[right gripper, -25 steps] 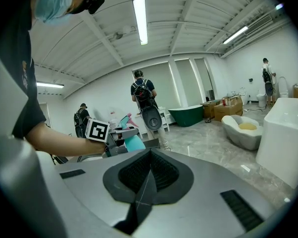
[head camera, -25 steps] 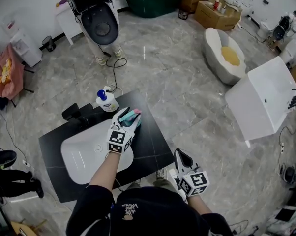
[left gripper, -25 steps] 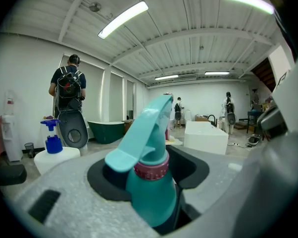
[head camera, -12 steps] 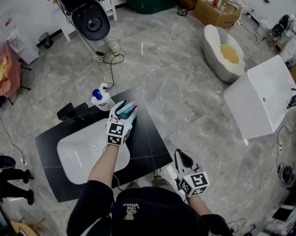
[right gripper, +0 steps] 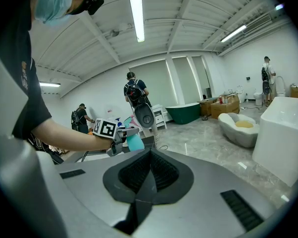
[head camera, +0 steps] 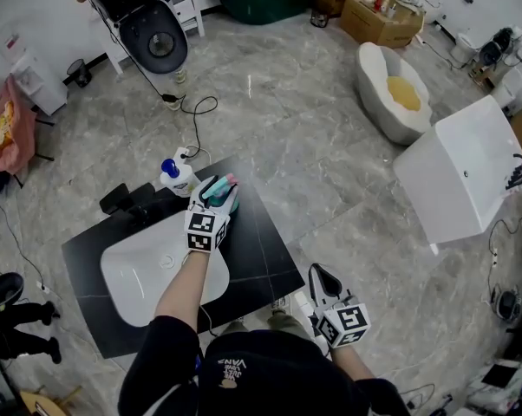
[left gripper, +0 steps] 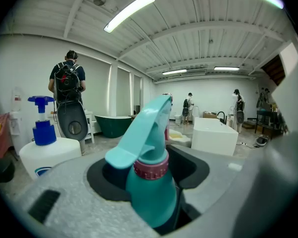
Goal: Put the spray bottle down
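A teal spray bottle (head camera: pixel 220 192) with a pink collar is clamped in my left gripper (head camera: pixel 214 199), which is shut on it over the back right part of the black counter (head camera: pixel 252 250). In the left gripper view the spray bottle (left gripper: pixel 151 187) stands upright between the jaws, its trigger head pointing up and to the right. My right gripper (head camera: pixel 323 277) hangs low near the person's body, off the counter's front right corner. Its jaws (right gripper: pixel 148 168) are shut with nothing between them.
A white pump bottle with a blue cap (head camera: pixel 178 178) stands just left of the spray bottle at the counter's back edge. A white basin (head camera: pixel 148 271) is set into the counter, with a black faucet (head camera: pixel 127 199) behind it. A cable (head camera: pixel 192 111) lies on the floor beyond.
My left gripper has carried the spray bottle a little toward the back of the counter, nearer the pump bottle. The right gripper has stayed where it was.
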`<state>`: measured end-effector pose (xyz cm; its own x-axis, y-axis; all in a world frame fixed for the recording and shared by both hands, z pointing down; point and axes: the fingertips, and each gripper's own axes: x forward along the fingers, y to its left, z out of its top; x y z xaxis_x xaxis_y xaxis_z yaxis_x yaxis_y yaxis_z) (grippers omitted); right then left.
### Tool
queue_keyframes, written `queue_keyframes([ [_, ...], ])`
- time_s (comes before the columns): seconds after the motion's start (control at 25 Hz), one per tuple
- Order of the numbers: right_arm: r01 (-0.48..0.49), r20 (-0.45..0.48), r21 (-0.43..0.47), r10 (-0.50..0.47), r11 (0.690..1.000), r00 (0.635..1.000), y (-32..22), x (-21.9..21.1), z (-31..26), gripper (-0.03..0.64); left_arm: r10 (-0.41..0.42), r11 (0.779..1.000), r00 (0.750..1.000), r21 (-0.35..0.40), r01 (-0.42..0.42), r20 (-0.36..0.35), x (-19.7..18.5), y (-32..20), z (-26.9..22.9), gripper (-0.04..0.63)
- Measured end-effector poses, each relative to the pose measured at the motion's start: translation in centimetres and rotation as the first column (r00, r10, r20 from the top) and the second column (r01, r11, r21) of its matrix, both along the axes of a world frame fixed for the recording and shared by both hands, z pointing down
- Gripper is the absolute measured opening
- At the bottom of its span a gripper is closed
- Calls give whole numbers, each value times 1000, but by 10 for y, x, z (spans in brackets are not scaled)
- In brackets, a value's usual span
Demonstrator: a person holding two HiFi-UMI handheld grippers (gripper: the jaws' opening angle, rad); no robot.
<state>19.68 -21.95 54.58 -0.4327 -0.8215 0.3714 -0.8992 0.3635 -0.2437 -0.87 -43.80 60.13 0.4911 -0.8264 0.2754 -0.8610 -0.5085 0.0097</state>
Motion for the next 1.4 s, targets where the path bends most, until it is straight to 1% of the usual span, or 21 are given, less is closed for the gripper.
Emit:
queue_keyframes([
  [0.24, 5, 4, 7, -5, 1000, 1000, 1, -1, 0, 3, -12, 1000, 1000, -24, 12, 11, 1, -3, 4, 229],
  [0.64, 11, 6, 13, -11, 1000, 1000, 6, 5, -1, 2, -22, 999, 1000, -46, 22, 11, 2, -5, 3, 229],
  [0.8, 5, 5, 10, -5, 1000, 1000, 8, 6, 1, 2, -27, 997, 1000, -71, 28, 5, -1, -3, 10, 275],
  [0.92, 5, 4, 11, -5, 1000, 1000, 9, 8, 1, 2, -30, 996, 1000, -81, 30, 1, -1, -1, 10, 296],
  [1.28, -2, 9, 17, 2, 1000, 1000, 11, 9, -6, 3, -37, 995, 999, -93, 36, -5, -4, 3, 4, 308],
  [1.4, 10, 18, 24, -10, 1000, 1000, 14, 10, -3, 2, -36, 995, 999, -89, 36, -2, -6, 8, -1, 308],
])
